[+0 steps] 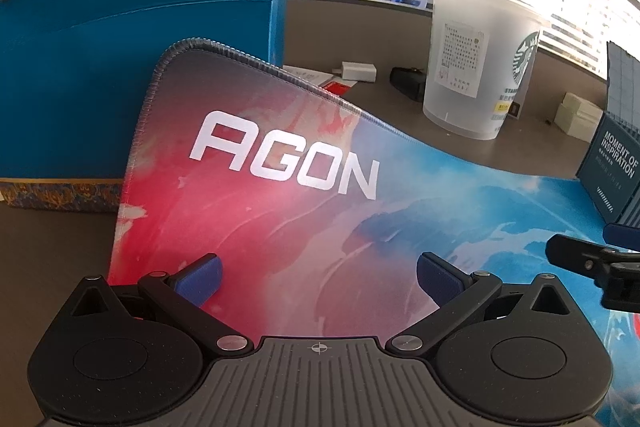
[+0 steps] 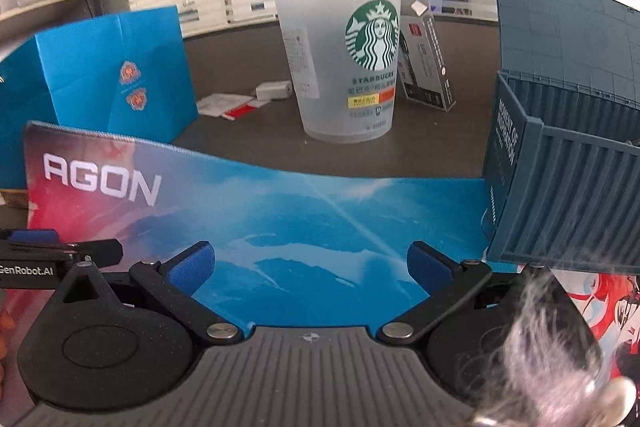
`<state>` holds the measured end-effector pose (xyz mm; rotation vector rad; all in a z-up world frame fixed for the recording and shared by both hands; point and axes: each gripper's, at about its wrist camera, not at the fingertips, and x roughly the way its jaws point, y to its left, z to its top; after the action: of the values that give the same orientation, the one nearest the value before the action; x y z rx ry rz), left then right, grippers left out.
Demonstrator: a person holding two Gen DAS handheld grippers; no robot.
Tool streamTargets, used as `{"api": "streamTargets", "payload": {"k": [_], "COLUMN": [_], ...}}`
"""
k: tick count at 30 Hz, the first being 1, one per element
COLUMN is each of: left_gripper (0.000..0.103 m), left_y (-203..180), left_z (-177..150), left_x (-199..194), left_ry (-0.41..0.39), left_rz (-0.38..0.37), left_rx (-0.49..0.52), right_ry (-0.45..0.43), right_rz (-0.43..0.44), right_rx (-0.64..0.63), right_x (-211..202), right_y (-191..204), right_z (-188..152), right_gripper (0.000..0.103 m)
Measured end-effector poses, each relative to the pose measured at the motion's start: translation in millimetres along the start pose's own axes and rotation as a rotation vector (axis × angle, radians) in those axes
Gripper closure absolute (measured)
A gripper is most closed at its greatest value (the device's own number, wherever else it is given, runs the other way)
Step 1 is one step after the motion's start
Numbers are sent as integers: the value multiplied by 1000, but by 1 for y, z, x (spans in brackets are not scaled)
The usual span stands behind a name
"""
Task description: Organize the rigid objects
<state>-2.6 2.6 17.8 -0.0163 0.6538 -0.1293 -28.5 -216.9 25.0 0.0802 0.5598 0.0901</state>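
Both tools stand wide and hold nothing: our left tool (image 1: 318,281) hovers over the red end of the mat, our right tool (image 2: 310,269) over its blue middle, each pair of blue pads spread as if ready for a first pick.

Largest is the AGON mouse mat (image 1: 280,195), which covers the bench (image 1: 360,15) beneath us; its far left corner curls up at 11 o'clock, seemingly propped against the blue gift bag (image 1: 132,39) standing just behind it. We judge the mat serves as the working area, and the bag merely got in its way.

Next, the slate-blue container-shaped box (image 2: 568,187) sits at 2 o'clock from the right tool, its lid (image 2: 560,39) raised behind it. We read the open lid as an invitation: this looks like the place where the loose things should go.

Then the frosted Starbucks cup (image 2: 344,63), upright at 12 o'clock on bare bench beyond the mat, empty as far as we can tell. Just behind it a grey carton (image 2: 426,63) leans.

Smaller still, a white charger block (image 2: 274,91) and some papers (image 2: 226,105) lie at 11 o'clock, well apart from the box, and a black item (image 1: 408,81) rests near the cup; what it is we cannot tell. Nothing seems sorted yet.
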Motion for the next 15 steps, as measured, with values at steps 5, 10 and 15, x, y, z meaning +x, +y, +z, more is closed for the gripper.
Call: {"api": "streamTargets", "payload": {"k": [5,10,15], "left_gripper": [0,0,0], "left_y": [-2,-3,-3], "left_z": [1,1,1], "left_x": [2,2,2], "left_ry": [9,12,13], "left_rz": [13,18,21], "left_rx": [22,32,31], "right_ry": [54,64,75], "right_rz": [-21,-39,-73], "right_rx": [16,26,6], "right_x": [10,13,17], "right_y": [4,7,13], "right_z": [0,0,1], "right_gripper": [0,0,0]}}
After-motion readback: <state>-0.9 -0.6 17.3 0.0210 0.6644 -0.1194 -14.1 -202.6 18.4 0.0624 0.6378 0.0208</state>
